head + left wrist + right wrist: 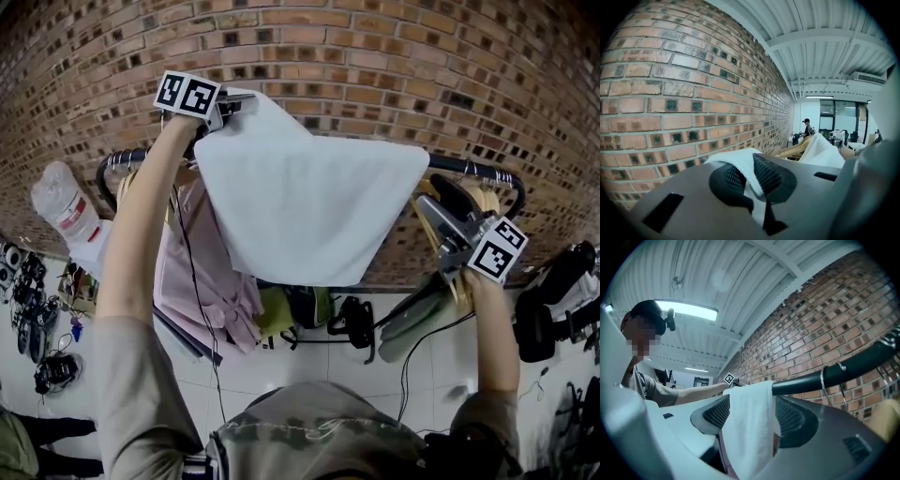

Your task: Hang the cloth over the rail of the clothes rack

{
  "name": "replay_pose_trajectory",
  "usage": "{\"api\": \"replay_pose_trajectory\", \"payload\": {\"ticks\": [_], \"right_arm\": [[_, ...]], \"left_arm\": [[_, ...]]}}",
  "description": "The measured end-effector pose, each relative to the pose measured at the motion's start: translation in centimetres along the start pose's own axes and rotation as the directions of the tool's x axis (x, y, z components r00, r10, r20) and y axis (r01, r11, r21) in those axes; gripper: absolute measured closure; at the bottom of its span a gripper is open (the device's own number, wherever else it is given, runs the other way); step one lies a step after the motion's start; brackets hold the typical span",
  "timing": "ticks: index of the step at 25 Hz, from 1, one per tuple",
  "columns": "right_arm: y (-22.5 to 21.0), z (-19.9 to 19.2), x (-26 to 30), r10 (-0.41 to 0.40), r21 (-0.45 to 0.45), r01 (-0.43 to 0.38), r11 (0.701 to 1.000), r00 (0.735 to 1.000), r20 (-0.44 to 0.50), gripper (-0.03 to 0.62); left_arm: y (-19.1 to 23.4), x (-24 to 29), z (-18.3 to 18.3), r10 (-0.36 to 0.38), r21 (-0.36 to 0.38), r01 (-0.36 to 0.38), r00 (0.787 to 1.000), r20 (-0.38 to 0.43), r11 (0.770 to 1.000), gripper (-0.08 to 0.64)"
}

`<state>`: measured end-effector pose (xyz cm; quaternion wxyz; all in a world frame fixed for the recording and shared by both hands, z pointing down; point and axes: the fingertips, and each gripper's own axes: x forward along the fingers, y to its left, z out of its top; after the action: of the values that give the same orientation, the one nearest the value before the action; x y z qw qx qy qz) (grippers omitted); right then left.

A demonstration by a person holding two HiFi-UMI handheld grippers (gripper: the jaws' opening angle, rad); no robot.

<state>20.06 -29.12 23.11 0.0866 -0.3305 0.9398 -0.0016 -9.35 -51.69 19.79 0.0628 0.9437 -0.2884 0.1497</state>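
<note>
1. Two claws shared the work, each pinching one upper corner of the cloth point(309, 202). The step in hand looked like the draping itself: the cloth was raised and spread, but I could not tell whether any of it lay across the rail point(469, 169).
2. The left claw point(751, 177) was pressed nearly together on a thin, folded corner of the cloth, which bulged out just above its pads. This claw was the higher of the two, well above the rail and close to the brick wall point(375, 56).
3. From the left claw the cloth ran rightward and downward to the right claw, its top edge sloping and fairly taut. Below both claws it hung as a broad, pale sheet with a soft, rounded lower edge and few creases. It hid the middle stretch of the rail and looked like thick, towel-like fabric.
4. The right claw point(752, 416) gripped a thicker fold, which filled the gap between its pads and spilled down in front of them. The rail emerged just beyond this claw, at about its height, with wooden hangers point(478, 197) beside it.
5. Next, I judged, the left claw had to come down on the rail's far side until the rail bore the cloth's middle. Only then should both claws let go.
</note>
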Motion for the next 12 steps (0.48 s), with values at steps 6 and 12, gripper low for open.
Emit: {"api": "replay_pose_trajectory", "payload": {"ticks": [6, 12], "right_arm": [[-1.7, -1.2, 0.9, 0.002, 0.057, -0.001, 0.998, 1.0, -0.019, 0.284], [-2.1, -1.2, 2.1, 0.042, 0.051, -0.041, 0.998, 0.999, -0.019, 0.356]], "left_arm": [[-0.3, 0.1, -0.2, -0.005, 0.003, 0.005, 1.0, -0.003, 1.0, 0.545], [-0.2, -0.1, 0.0, -0.005, 0.001, 0.005, 1.0, 0.009, 1.0, 0.545]]}}
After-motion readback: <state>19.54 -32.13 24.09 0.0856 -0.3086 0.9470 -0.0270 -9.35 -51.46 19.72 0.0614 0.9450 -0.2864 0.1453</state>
